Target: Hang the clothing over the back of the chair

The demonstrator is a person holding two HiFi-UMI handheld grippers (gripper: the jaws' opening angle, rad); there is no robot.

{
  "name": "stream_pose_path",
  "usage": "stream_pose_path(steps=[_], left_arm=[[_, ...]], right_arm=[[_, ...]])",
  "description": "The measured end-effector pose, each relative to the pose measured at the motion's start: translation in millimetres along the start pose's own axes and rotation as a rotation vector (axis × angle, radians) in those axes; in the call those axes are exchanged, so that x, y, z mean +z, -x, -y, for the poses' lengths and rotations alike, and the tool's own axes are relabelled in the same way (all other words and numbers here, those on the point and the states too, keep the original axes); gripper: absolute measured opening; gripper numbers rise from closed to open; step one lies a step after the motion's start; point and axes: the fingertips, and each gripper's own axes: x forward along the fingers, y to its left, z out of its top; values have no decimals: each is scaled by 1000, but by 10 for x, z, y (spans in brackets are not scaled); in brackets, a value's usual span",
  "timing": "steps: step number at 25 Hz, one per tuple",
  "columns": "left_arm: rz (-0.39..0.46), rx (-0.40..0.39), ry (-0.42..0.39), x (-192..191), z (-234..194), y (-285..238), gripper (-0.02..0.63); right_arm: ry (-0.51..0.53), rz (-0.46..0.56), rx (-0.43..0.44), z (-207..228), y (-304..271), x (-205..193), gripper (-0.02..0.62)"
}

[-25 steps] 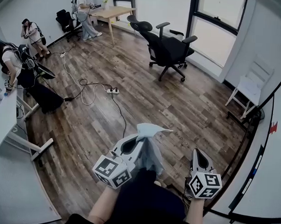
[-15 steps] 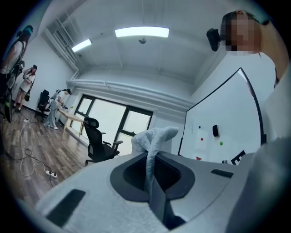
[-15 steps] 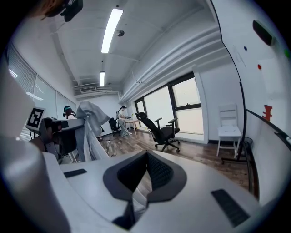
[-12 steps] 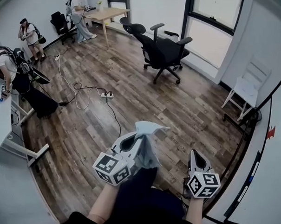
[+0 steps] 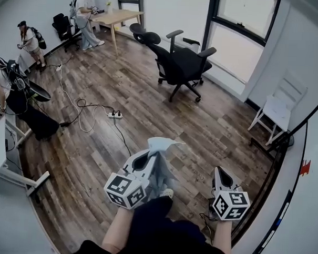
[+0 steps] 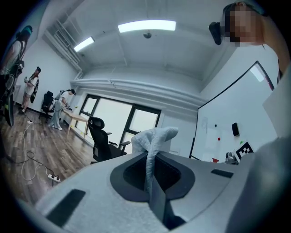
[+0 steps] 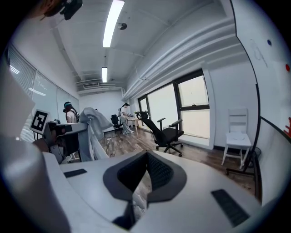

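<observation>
A pale blue-grey garment is bunched up and hangs down from my left gripper, which is shut on it low in the head view. In the left gripper view the cloth rises from between the closed jaws of that gripper. The black office chair stands further off across the wooden floor, its back toward the left; it also shows in the left gripper view and the right gripper view. My right gripper is beside the left one, shut with nothing in it.
A power strip with looping cable lies on the floor between me and the chair. A white wooden chair stands by the right wall. Several people, a wooden table and a white desk edge are at the left and far end.
Both grippers have travelled forward over the floor toward the black chair, and the garment has stayed in the left one. The right gripper is still shut.
</observation>
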Motion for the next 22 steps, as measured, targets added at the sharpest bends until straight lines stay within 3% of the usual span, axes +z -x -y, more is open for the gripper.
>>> stream_pose_path(steps=[6, 22], left_arm=[[-27, 4, -4, 85, -366, -348, 15], [-58, -19, -4, 149, -937, -966, 15]], right_arm=[[-4, 12, -1, 76, -430, 295, 2], [-1, -22, 23, 79, -1251, 505, 2]])
